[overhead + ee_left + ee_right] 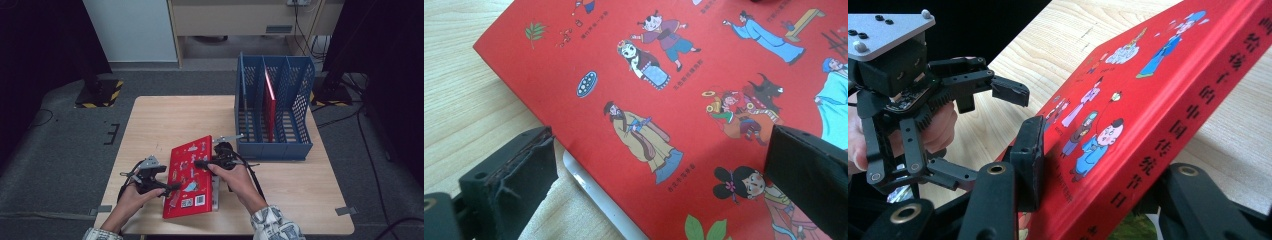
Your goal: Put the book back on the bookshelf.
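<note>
The wooden counter [165, 120] fills the middle of the high view, and the blue file rack [274, 107] stands at its upper right with a thin red book [270, 102] already upright in the middle slot. A large red picture book [191, 176] lies in the lower centre of that view, cover up, its long axis running from the near edge up and slightly right, toward the rack. Under its near end a pale second book [215, 195] peeks out at the right.

The step in hand looks like the pickup. The right tongs [204, 163] have closed across the book's spine edge: in the right gripper view one pad presses the cover and the other jaw sits beneath, so they grip the book, whose spine side looks lifted. The left tongs [167, 187] stand open at the book's left edge, one jaw over the cover, the other off it.

Next, the book probably has to be stood upright and carried to a free slot; the hold should stay firm.
</note>
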